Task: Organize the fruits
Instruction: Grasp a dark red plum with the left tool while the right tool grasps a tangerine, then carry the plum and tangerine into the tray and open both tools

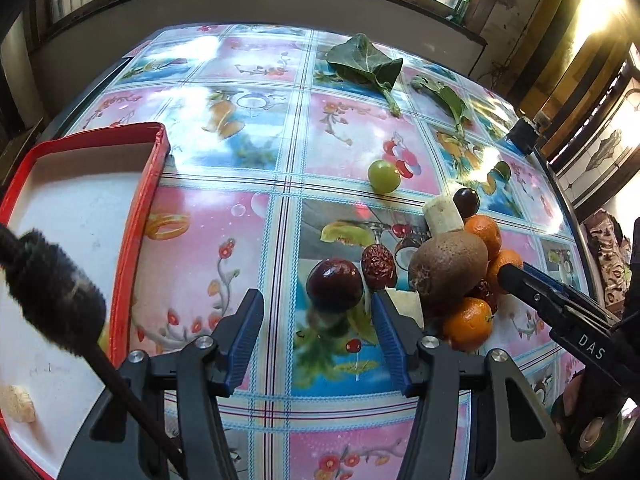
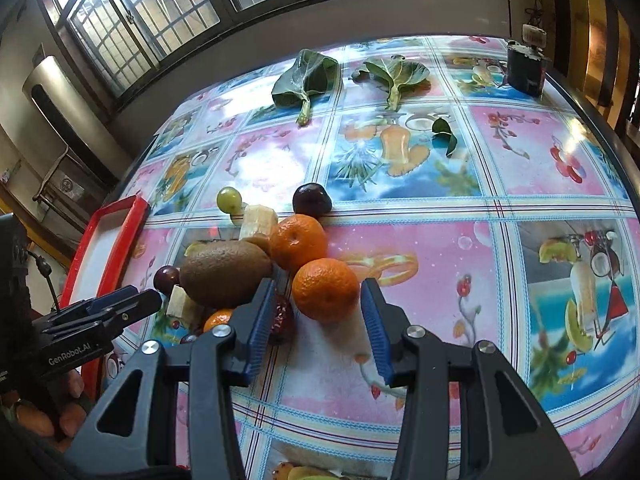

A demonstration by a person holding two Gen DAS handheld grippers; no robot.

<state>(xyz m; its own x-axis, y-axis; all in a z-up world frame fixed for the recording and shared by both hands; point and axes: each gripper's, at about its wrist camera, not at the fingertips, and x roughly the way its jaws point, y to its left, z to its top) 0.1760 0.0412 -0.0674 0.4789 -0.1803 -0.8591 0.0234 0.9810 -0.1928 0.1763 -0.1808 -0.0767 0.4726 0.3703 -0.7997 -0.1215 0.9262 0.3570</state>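
Observation:
On the flowered tablecloth lies a heap of fruit: a kiwi (image 1: 448,268), mandarins (image 1: 468,324), banana pieces (image 1: 442,216) and a dried red date (image 1: 378,266). My left gripper (image 1: 320,328) is open, and a dark red plum (image 1: 334,284) lies just beyond its fingertips, untouched. My right gripper (image 2: 318,318) is open around the near mandarin (image 2: 326,290), with a small gap at each pad. A second mandarin (image 2: 298,242) and the kiwi (image 2: 224,274) lie behind it. The left gripper (image 2: 132,304) shows at the left of the right wrist view.
A red-rimmed white tray (image 1: 140,200) stands at the left with one pale piece (image 1: 16,404) in it. A green grape (image 1: 384,176) and a dark plum (image 2: 312,200) lie apart. Green leaves (image 2: 306,80) and a black box (image 2: 526,70) are at the far side.

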